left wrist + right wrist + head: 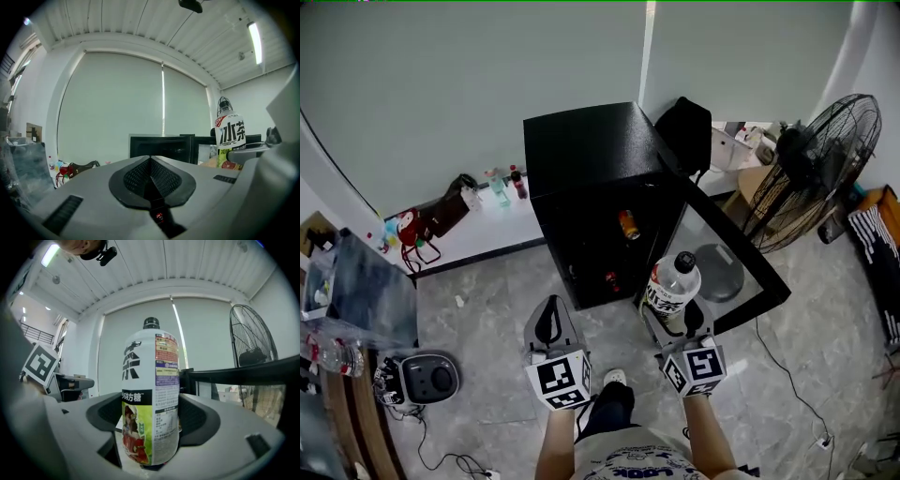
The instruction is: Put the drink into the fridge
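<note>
Nearest, the left gripper (549, 309) hangs over the floor (487, 309) with its jaws pressed together on nothing (the ribbed pads meet). Just past it stands the black fridge (591, 155), open at the front, with an orange can (628, 224) inside. To the right, the right gripper (677, 317) holds the drink bottle (673, 279) upright, jaws spread wide and clamped on its lower body, before the fridge's opening and above its swung-out glass door (750, 281). A standing fan (811, 169) sits at the far right.
</note>
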The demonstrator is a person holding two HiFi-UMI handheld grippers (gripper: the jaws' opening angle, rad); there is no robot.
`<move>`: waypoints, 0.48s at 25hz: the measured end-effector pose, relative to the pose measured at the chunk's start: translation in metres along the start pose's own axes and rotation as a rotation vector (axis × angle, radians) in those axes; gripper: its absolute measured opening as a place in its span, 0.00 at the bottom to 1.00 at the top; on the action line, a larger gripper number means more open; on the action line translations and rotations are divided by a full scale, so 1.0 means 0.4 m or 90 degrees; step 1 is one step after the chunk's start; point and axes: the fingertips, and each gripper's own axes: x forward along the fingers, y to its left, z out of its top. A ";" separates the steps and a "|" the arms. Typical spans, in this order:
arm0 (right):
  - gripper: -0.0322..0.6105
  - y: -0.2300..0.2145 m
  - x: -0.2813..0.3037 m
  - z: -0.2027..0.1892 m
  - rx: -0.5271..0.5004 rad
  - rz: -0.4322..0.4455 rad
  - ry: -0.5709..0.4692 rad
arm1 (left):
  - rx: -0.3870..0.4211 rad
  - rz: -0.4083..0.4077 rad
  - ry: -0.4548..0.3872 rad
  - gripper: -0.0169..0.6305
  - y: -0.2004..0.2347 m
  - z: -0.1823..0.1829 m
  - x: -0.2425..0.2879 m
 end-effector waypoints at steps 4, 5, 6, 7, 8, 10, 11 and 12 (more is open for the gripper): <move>0.61 -0.031 0.094 0.009 -0.006 0.011 0.000 | 0.006 -0.001 0.006 0.03 -0.008 -0.003 0.094; 0.61 -0.038 0.113 0.007 -0.005 0.013 0.002 | 0.006 0.000 0.007 0.03 -0.007 -0.005 0.114; 0.61 -0.043 0.132 0.005 -0.004 0.014 0.005 | 0.007 0.002 0.008 0.03 -0.005 -0.005 0.134; 0.61 -0.046 0.149 0.004 -0.005 0.015 0.008 | 0.009 0.004 0.009 0.03 -0.001 -0.005 0.152; 0.61 -0.049 0.166 0.002 -0.005 0.015 0.010 | 0.010 0.006 0.010 0.03 0.004 -0.006 0.168; 0.61 -0.055 0.196 -0.006 -0.003 0.014 0.014 | 0.009 0.009 0.011 0.03 0.012 -0.010 0.197; 0.61 -0.058 0.209 -0.012 0.000 0.013 0.015 | 0.008 0.009 0.010 0.03 0.015 -0.014 0.209; 0.61 -0.060 0.220 -0.017 0.001 0.013 0.017 | 0.008 0.010 0.009 0.03 0.017 -0.017 0.220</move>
